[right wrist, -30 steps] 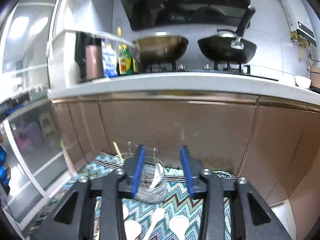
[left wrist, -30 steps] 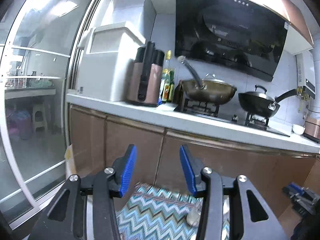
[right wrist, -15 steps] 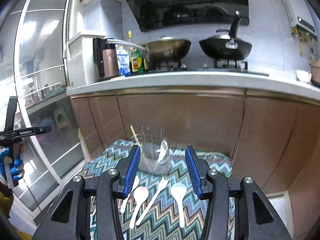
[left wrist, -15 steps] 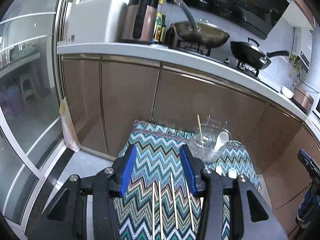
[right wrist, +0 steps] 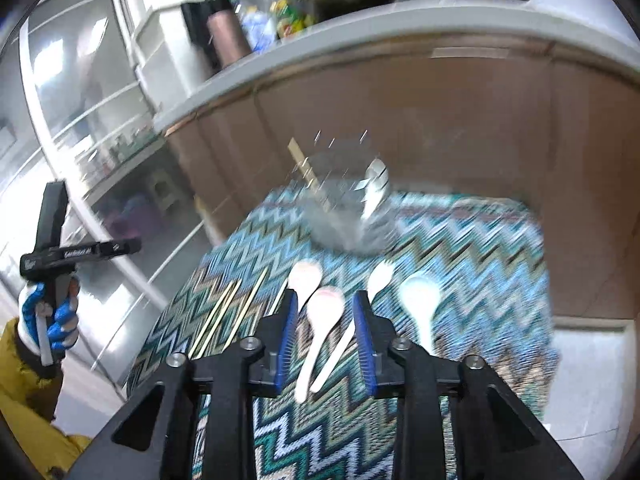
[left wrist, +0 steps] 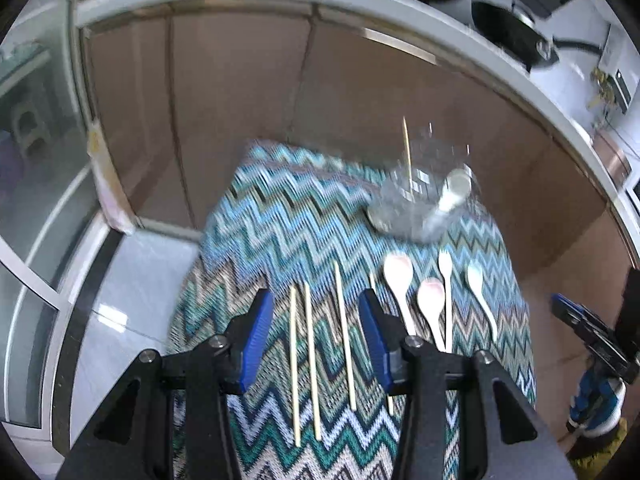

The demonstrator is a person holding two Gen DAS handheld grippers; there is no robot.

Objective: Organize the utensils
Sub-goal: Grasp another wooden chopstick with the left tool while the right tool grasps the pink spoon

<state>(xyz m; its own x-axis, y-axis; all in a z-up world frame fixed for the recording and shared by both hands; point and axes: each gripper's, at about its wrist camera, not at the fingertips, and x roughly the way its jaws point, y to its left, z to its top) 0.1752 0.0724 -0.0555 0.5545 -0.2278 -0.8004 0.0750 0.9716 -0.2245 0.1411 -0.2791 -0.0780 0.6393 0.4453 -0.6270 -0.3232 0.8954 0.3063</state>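
Observation:
On a zigzag cloth lie several wooden chopsticks, two pinkish spoons, a white fork and a white spoon. Behind them stands a wire utensil holder with one chopstick and a spoon in it. My left gripper hangs open above the chopsticks, touching none. My right gripper hovers over a pinkish spoon; its jaws are closing, and the spoon and the fork handle show in the gap but lie on the cloth below. The holder is blurred.
Brown cabinet doors under a white counter close off the far side of the cloth. A glass sliding door and pale floor lie to the left. A gloved hand holds the left gripper's handle at the left edge.
Both views have tipped down from the counter and pans to the cloth and utensils, and both grippers have sunk towards it. The right jaws stand closer together than before.

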